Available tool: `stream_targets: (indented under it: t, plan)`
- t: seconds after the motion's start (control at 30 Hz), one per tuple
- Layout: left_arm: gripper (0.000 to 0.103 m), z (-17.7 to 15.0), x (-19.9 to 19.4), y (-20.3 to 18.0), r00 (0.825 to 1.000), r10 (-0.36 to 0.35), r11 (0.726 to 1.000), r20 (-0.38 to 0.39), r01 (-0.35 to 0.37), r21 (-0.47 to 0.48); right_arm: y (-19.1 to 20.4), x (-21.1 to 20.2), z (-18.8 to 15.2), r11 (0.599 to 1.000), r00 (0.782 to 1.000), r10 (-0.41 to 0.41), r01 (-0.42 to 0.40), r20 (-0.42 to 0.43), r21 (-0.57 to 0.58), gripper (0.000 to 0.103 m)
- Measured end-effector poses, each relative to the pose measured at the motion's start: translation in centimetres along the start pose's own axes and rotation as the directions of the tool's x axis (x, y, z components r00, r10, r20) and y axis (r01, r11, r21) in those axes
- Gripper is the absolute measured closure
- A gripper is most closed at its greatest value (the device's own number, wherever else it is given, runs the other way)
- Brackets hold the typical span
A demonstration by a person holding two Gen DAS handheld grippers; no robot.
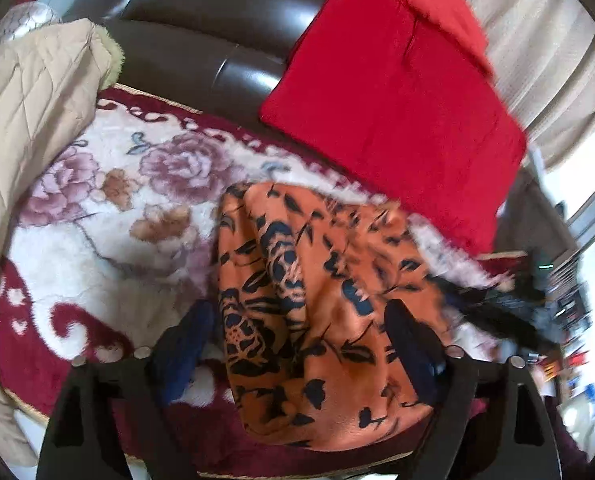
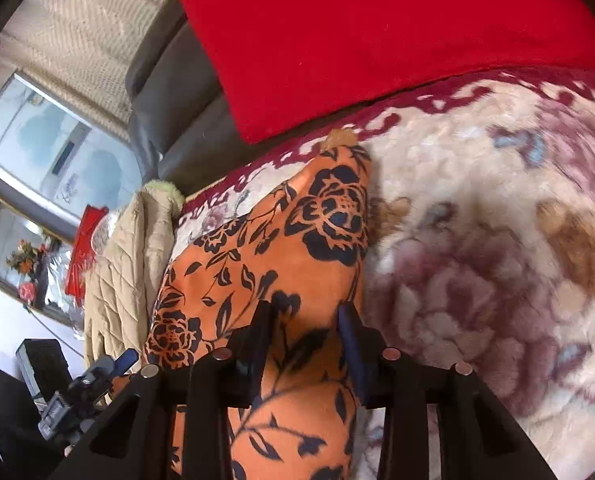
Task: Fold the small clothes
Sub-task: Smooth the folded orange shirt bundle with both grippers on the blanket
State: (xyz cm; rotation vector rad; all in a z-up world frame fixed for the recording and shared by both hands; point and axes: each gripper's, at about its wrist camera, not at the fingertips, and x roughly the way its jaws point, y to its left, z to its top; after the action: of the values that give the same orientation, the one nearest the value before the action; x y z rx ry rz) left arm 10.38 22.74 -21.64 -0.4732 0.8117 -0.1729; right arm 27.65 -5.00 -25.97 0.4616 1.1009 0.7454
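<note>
Floral blanket [image 1: 97, 208] over a dark leather sofa [image 1: 201, 20] is your work area, with a red cushion [image 1: 393, 112] leaning on the backrest and a beige quilted jacket [image 1: 29, 128] off to one side. Orange floral garment [image 1: 317, 320] lies on the blanket, partly doubled over.

Left gripper [image 1: 297, 344]: fingers spread wide, straddling the garment, gripping nothing. Right gripper [image 2: 309, 328]: fingers pinched on a ridge of the orange floral garment [image 2: 265, 248].

Step looks like carrying a fold across. Keep the right pinch on both layers if you can, pull flat and low so the plush fabric doesn't bunch, and bring the left down on the matching edge before you lift.

Right view shows the garment's far corner [image 2: 345, 152] resting flat near the blanket border; left view blurs that. Left view shows the near hem's rounded edge, hidden under the right gripper.
</note>
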Motion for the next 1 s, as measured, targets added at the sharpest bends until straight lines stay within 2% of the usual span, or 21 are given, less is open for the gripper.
stream_targets:
  t: [0.03, 0.07, 0.1, 0.13, 0.2, 0.23, 0.3, 0.33, 0.37, 0.43, 0.53, 0.6, 0.63, 0.7, 0.77, 0.9, 1.0]
  plan:
    - [0.015, -0.5, 0.7, -0.6, 0.999, 0.034, 0.999, -0.013, -0.034, 0.033, -0.1, -0.9, -0.6, 1.000, 0.999, 0.017, -0.017, 0.048, 0.004, 0.064]
    - [0.015, -1.3, 1.7, -1.1, 0.994, 0.106, 0.992, -0.034, -0.103, 0.077, 0.3, -1.5, -1.1, 1.000, 0.996, 0.029, -0.029, 0.090, -0.008, 0.064]
    - [0.014, -2.0, 3.1, -1.3, 0.977, 0.202, 0.975, -0.066, -0.194, 0.113, 0.6, -2.3, -1.7, 0.999, 0.990, 0.045, -0.040, 0.131, -0.034, 0.064]
    - [0.012, -2.9, 4.1, -1.4, 0.964, 0.255, 0.962, -0.080, -0.244, 0.124, 1.2, -3.1, -2.4, 0.996, 0.986, 0.058, -0.048, 0.158, -0.070, 0.064]
    - [0.011, -3.5, 4.0, -1.5, 0.963, 0.266, 0.959, -0.052, -0.259, 0.111, 2.2, -3.5, -4.1, 0.988, 0.986, 0.089, -0.070, 0.138, -0.137, 0.064]
    - [0.010, -3.7, 3.9, -1.7, 0.954, 0.295, 0.951, -0.047, -0.289, 0.107, 2.6, -2.9, -5.0, 0.983, 0.992, 0.090, -0.075, 0.088, -0.166, 0.064]
    - [0.010, -3.6, 3.8, -2.0, 0.948, 0.312, 0.947, -0.054, -0.306, 0.102, 3.1, -1.3, -6.5, 0.974, 1.000, -0.002, 0.004, 0.008, -0.224, 0.064]
    - [0.010, -3.6, 3.5, -2.3, 0.941, 0.336, 0.938, -0.043, -0.330, 0.108, 3.3, -0.7, -7.2, 0.962, 0.998, -0.059, 0.058, 0.006, -0.266, 0.064]
    - [0.010, -3.7, 3.3, -2.6, 0.935, 0.354, 0.930, -0.031, -0.348, 0.122, 3.5, -0.9, -7.5, 0.959, 0.998, -0.064, 0.067, 0.020, -0.277, 0.064]
    - [0.010, -3.9, 3.1, -3.4, 0.922, 0.386, 0.912, -0.011, -0.380, 0.154, 3.8, -1.7, -7.1, 0.973, 0.999, -0.047, 0.049, 0.016, -0.228, 0.064]
    - [0.010, -4.2, 2.8, -3.9, 0.914, 0.406, 0.901, 0.000, -0.400, 0.164, 5.9, -4.1, -7.5, 0.954, 0.997, -0.005, 0.026, 0.071, -0.299, 0.064]
    - [0.010, -4.2, 2.8, -4.1, 0.908, 0.419, 0.893, 0.010, -0.414, 0.175, 7.2, -4.6, -8.3, 0.937, 0.998, 0.012, 0.013, 0.069, -0.348, 0.064]
    - [0.010, -4.2, 2.9, -4.1, 0.905, 0.424, 0.890, 0.013, -0.420, 0.179, 7.5, -4.3, -8.7, 0.932, 0.999, 0.003, 0.015, 0.047, -0.361, 0.064]
    - [0.010, -4.3, 3.1, -4.2, 0.907, 0.422, 0.889, 0.009, -0.416, 0.191, 6.9, -1.7, -9.6, 0.930, 0.996, -0.078, 0.060, -0.034, -0.363, 0.064]
    - [0.010, -4.4, 3.3, -4.2, 0.903, 0.429, 0.883, 0.020, -0.424, 0.200, 6.2, 0.2, -9.9, 0.929, 0.991, -0.114, 0.084, -0.064, -0.360, 0.064]
    - [0.010, -4.3, 3.4, -4.2, 0.902, 0.430, 0.880, 0.032, -0.426, 0.211, 7.6, -0.3, -8.9, 0.921, 0.986, -0.140, 0.097, -0.087, -0.378, 0.065]
    - [0.010, -4.4, 3.3, -4.3, 0.902, 0.430, 0.876, 0.041, -0.428, 0.221, 7.9, -1.8, -7.0, 0.933, 0.995, -0.089, 0.068, -0.046, -0.353, 0.065]
